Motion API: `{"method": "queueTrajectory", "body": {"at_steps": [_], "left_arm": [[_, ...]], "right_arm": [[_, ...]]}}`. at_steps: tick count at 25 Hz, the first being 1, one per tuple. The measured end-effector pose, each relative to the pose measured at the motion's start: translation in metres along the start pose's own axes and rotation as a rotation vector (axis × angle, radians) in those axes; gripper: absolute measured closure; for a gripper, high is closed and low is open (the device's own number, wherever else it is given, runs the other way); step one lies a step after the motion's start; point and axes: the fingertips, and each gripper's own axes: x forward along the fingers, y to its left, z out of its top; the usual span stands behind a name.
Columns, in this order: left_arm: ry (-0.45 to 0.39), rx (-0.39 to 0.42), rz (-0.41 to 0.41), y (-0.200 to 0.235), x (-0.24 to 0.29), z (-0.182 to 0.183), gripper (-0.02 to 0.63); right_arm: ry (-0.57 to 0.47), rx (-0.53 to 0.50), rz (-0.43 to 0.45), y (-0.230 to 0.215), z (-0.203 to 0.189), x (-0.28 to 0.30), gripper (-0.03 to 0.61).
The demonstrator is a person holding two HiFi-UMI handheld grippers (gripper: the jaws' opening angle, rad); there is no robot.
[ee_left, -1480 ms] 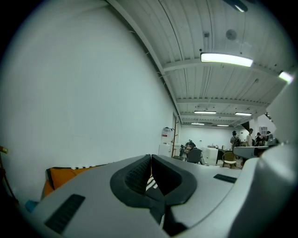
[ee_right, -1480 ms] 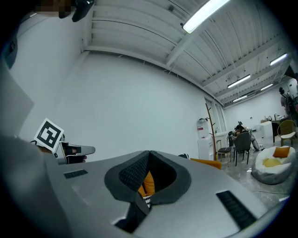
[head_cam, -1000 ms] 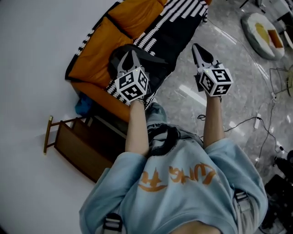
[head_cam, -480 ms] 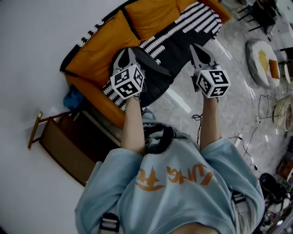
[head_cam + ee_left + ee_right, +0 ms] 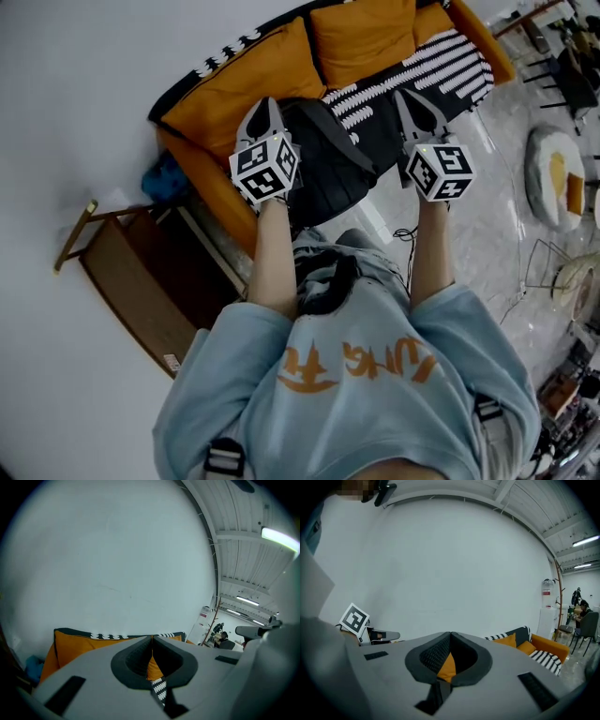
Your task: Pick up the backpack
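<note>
**Both claws closed and empty, flanking the backpack**

Head view: the black fabric backpack (image 5: 328, 173) lies on the seat of the orange cushioned sofa (image 5: 234, 80), on its black-and-white striped throw (image 5: 412, 70). The left claw (image 5: 266, 103) and right claw (image 5: 410, 97) hang one to each side of it, apart from it, probably to frame a two-handed lift. The orange lettering on the person's pale blue sweatshirt (image 5: 361, 361) is too stylised to read.

Left gripper view: the jaws are pressed together with nothing between them. An orange cushion shows beyond.

Right gripper view: these jaws are likewise pinched together and empty. The backpack is out of sight here.
</note>
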Motion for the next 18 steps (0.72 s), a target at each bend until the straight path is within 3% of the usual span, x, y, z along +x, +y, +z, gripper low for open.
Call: {"method": "queueTrajectory", "body": {"at_steps": [8,18], "left_arm": [[0.035,-0.067,0.112,0.04,0.004,-0.021,0.592],[0.076,-0.112,0.309,0.064,0.004,-0.05,0.592]], "right_arm": [[0.076,-0.006,0.157,0.022,-0.02,0.059,0.581],[0.151,0.03,0.412,0.048,-0.05,0.138,0.581]]}}
